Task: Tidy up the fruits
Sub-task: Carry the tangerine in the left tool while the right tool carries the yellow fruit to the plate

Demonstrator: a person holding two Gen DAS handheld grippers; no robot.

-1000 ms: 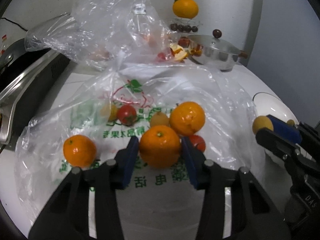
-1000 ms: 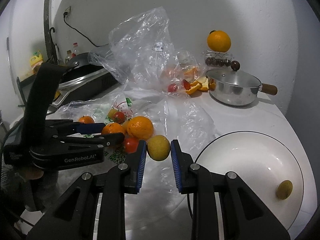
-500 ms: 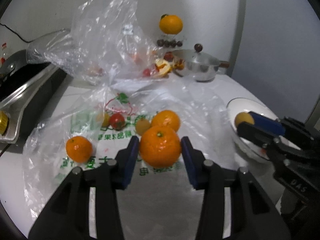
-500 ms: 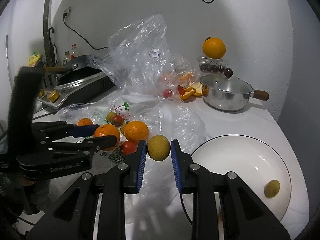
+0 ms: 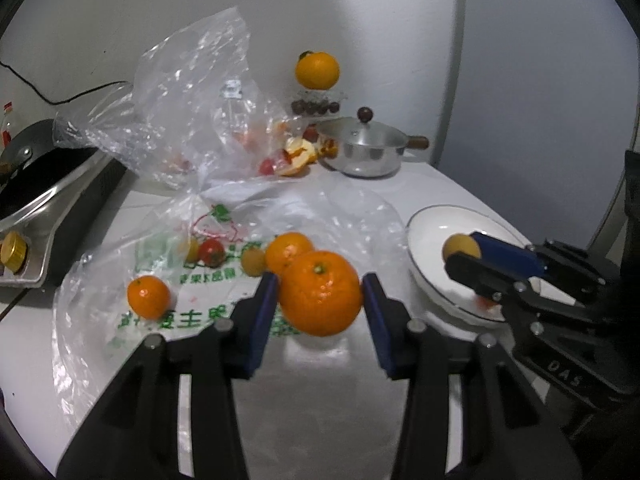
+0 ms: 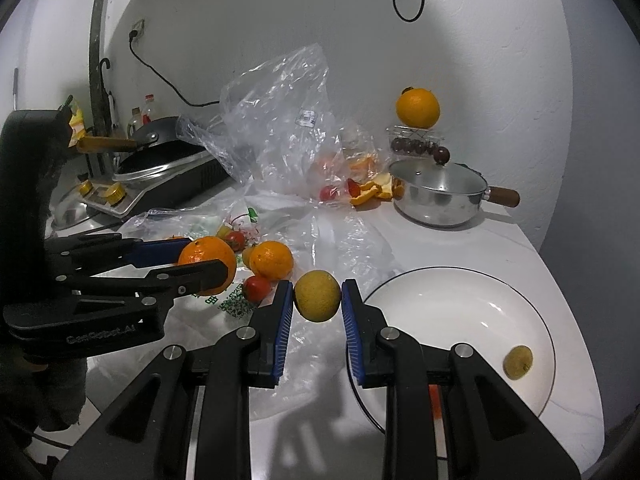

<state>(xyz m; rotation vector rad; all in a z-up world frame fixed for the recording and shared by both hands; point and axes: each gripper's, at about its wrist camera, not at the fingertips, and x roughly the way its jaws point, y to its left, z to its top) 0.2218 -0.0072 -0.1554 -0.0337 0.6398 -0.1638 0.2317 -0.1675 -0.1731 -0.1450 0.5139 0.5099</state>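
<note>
Above the white counter (image 6: 500,240), the left gripper (image 5: 320,294) pinches a large orange (image 5: 320,293) between its blue pads, the fruit lifted clear of the printed plastic bag (image 5: 168,312) spread flat below it. On that bag, toward the counter's left side, lie a smaller orange (image 5: 148,296), another orange (image 5: 287,247) just behind the held one, a red tomato (image 5: 211,252) and small yellow fruits (image 5: 253,262). To the right, the right gripper (image 6: 317,297) is pressed shut on a yellow round fruit (image 6: 317,296), held just beside the near rim of a white plate (image 6: 460,292) that sits at the counter's right edge. One small yellow fruit (image 6: 518,361) already rests inside the plate, near its right rim. At the counter's back edge stands a steel pot (image 6: 438,196) with a lid and wooden handle, with orange peel (image 6: 370,194) beside it. Behind the pot, an orange (image 6: 417,107) sits on top of a clear box of dark round fruits (image 6: 414,142). A crumpled clear bag (image 6: 280,128) rises at the back centre, and a stove with a dark pan (image 6: 164,160) fills the far left corner.
</note>
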